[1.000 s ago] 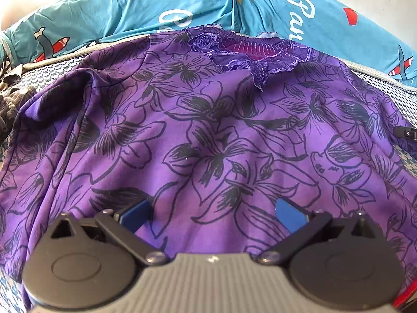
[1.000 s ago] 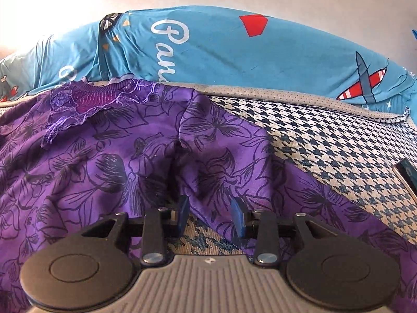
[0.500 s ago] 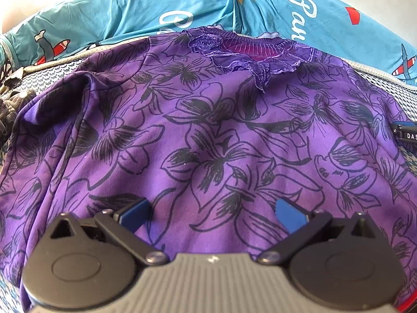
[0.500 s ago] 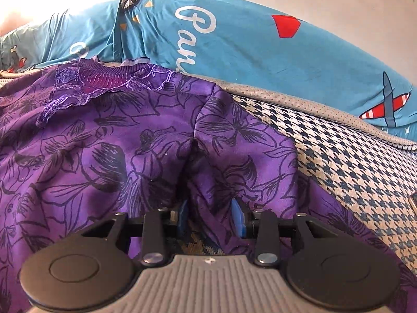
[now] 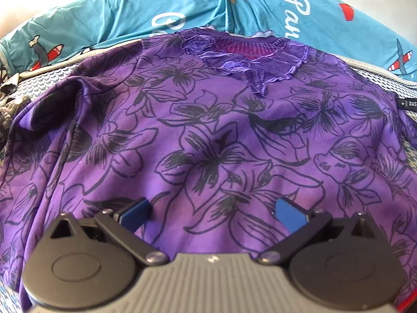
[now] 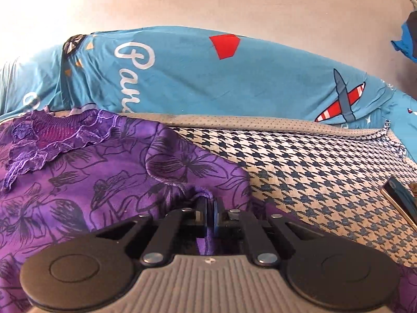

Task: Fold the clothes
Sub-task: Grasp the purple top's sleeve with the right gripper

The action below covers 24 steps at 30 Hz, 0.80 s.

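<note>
A purple top with a black flower print [image 5: 208, 135] lies spread flat on a houndstooth cover, its lace collar [image 5: 247, 57] at the far side. My left gripper [image 5: 212, 210] is open and hovers over the top's lower middle, holding nothing. In the right wrist view the top [image 6: 104, 182] fills the left half. My right gripper [image 6: 208, 208] is shut on a bunched fold of the top's right side, near the sleeve. The right gripper's edge [image 5: 406, 103] shows at the far right of the left wrist view.
Blue pillows with plane prints [image 6: 234, 78] [image 5: 130, 18] line the far side against a pale wall. The houndstooth cover [image 6: 325, 182] is bare to the right of the top. A dark flat device [image 6: 401, 198] lies at the right edge. Dark crumpled fabric [image 5: 7, 109] sits at the far left.
My right gripper has closed from open onto a fold of the top's right side. The left gripper has stayed open and has hardly moved.
</note>
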### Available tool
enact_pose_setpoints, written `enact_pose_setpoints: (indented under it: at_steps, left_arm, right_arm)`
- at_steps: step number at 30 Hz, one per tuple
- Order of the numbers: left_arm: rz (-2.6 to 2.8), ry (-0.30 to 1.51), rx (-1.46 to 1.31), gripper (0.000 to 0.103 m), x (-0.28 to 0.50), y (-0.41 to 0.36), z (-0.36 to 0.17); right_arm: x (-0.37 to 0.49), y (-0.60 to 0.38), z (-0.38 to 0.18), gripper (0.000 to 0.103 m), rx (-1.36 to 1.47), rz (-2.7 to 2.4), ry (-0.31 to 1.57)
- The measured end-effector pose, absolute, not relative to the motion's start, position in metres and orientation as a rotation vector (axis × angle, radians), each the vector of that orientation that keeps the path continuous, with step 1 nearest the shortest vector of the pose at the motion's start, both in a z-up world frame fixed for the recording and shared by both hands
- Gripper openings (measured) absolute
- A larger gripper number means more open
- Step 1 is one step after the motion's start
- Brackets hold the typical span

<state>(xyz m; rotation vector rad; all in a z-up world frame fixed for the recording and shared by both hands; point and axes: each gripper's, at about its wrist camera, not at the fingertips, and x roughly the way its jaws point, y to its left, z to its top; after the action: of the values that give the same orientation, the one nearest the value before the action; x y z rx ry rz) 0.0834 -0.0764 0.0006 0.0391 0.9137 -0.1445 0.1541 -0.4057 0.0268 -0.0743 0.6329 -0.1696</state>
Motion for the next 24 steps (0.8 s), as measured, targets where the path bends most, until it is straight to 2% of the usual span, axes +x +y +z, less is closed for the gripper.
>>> enact_pose_setpoints:
  at_steps: [8,9,13,15,24]
  left_arm:
    - [-0.238,0.913,0.081,0.103,0.077,-0.091,0.002]
    - [-0.246,0.910,0.089,0.103,0.075,-0.092,0.002]
    - [-0.277,0.906,0.120,0.103,0.068,-0.097,0.002]
    - [-0.288,0.902,0.119,0.103,0.063,-0.098,0.003]
    - [-0.376,0.877,0.123,0.103,0.041,-0.105,0.007]
  right_arm:
    - [0.169,-0.405,0.016,0.005,-0.108,-0.225,0.682]
    - [0.167,-0.406,0.018,0.007,-0.092,-0.221,0.688]
    - [0.155,-0.410,0.021,0.028,-0.100,-0.221,0.715]
    - [0.146,-0.413,0.024,0.031,-0.087,-0.204,0.726]
    - [0.104,-0.421,0.035,0.034,0.048,-0.107,0.802]
